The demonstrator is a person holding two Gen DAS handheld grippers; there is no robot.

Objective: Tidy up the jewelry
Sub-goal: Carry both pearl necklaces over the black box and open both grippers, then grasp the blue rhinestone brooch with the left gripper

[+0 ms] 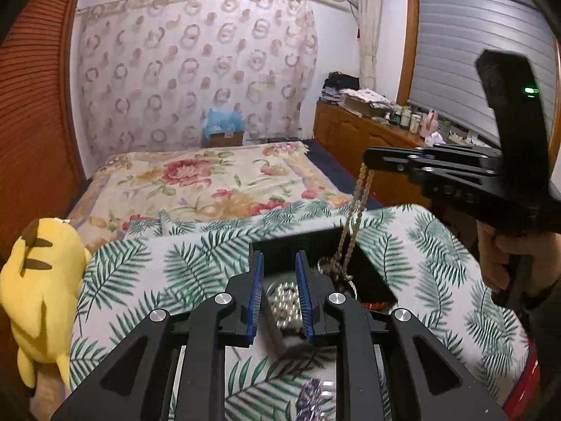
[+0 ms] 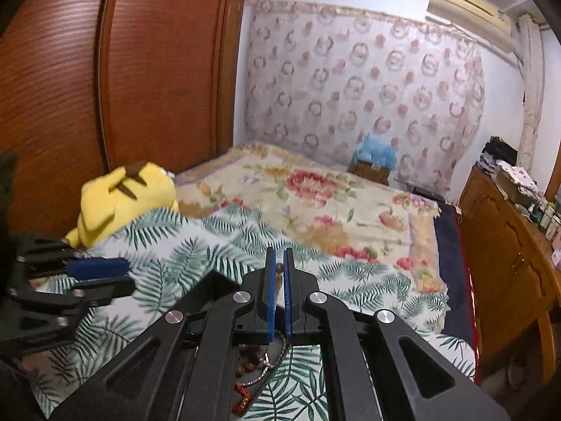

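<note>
A black jewelry box [image 1: 364, 263] sits on the palm-leaf cloth. My left gripper [image 1: 278, 263] straddles the box's near wall, its jaws set on either side of the wall; a silver bead bracelet [image 1: 285, 301] lies inside between the pads. My right gripper [image 1: 366, 161] is shut on a brown bead necklace [image 1: 352, 224], which hangs from it into the box. In the right wrist view the right gripper [image 2: 279, 263] pinches a brown bead [image 2: 279, 267]; beads and a silver chain [image 2: 261, 368] hang below.
A yellow plush toy [image 1: 38, 291] lies at the left edge of the leaf cloth [image 1: 147, 280]. A purple-and-silver ornament [image 1: 312, 400] lies near the front. A floral bedspread [image 1: 210, 179] extends behind. A wooden dresser [image 1: 364, 133] stands to the right.
</note>
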